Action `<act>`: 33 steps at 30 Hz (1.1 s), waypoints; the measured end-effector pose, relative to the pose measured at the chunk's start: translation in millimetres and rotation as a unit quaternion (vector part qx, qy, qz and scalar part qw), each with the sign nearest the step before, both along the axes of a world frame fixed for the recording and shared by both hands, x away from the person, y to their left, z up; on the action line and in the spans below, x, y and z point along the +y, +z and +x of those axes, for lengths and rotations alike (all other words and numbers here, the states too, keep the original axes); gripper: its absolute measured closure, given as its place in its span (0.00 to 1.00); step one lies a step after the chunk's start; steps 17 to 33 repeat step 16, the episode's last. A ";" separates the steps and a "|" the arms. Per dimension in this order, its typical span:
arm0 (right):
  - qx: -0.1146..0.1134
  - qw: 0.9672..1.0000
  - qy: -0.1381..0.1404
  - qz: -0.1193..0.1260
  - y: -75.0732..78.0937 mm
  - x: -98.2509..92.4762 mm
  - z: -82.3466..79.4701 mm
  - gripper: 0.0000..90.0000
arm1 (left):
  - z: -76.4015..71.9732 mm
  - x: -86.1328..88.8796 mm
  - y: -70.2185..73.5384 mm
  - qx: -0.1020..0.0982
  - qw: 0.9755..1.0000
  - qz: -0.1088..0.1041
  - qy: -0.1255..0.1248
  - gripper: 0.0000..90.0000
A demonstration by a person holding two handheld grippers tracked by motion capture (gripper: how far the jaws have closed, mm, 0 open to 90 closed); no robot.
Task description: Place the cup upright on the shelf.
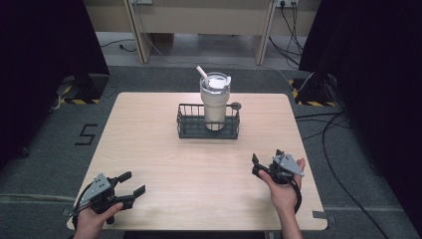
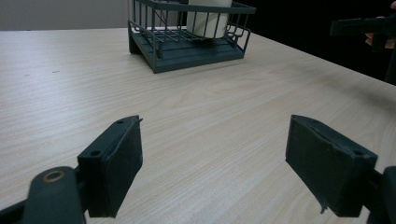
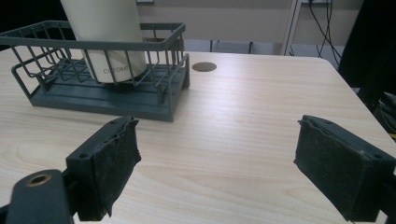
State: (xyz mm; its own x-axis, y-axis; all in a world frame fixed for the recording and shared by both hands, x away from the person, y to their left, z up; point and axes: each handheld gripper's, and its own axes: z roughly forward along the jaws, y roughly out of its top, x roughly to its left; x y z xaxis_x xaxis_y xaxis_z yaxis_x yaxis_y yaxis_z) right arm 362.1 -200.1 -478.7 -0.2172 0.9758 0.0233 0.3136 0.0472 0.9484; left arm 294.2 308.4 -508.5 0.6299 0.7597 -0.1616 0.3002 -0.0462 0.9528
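Cream-coloured insulated tumbler w/ clear lid and white straw (image 1: 215,102) stands upright inside the dark grey wire basket (image 1: 185,124) at the far centre of the light wood table (image 1: 199,169), sitting toward the basket's right half; a small dark round disc (image 1: 236,105) lies on the tabletop just beside the basket's far right corner. Left gripper (image 1: 130,185) is at the near left table corner, jaws spread wide w/ nothing between them, well apart from the basket. Right gripper (image 1: 264,160) is at the near right, jaws also wide and empty, aimed toward the basket.
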 end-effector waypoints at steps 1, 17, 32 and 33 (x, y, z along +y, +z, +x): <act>0.000 1.000 0.000 -0.001 -0.9 -0.5 -0.8 0.15 | 0.0 0.0 0.0 0.000 1.000 0.000 0.000 0.20; 0.000 1.000 0.010 0.011 -7.0 -0.1 -5.9 0.13 | 1.3 -0.8 0.2 0.001 1.000 0.001 -0.001 0.20; 0.000 1.000 0.010 0.011 -7.0 -0.1 -5.9 0.13 | 1.3 -0.8 0.2 0.001 1.000 0.001 -0.001 0.20; 0.000 1.000 0.010 0.011 -7.0 -0.1 -5.9 0.13 | 1.3 -0.8 0.2 0.001 1.000 0.001 -0.001 0.20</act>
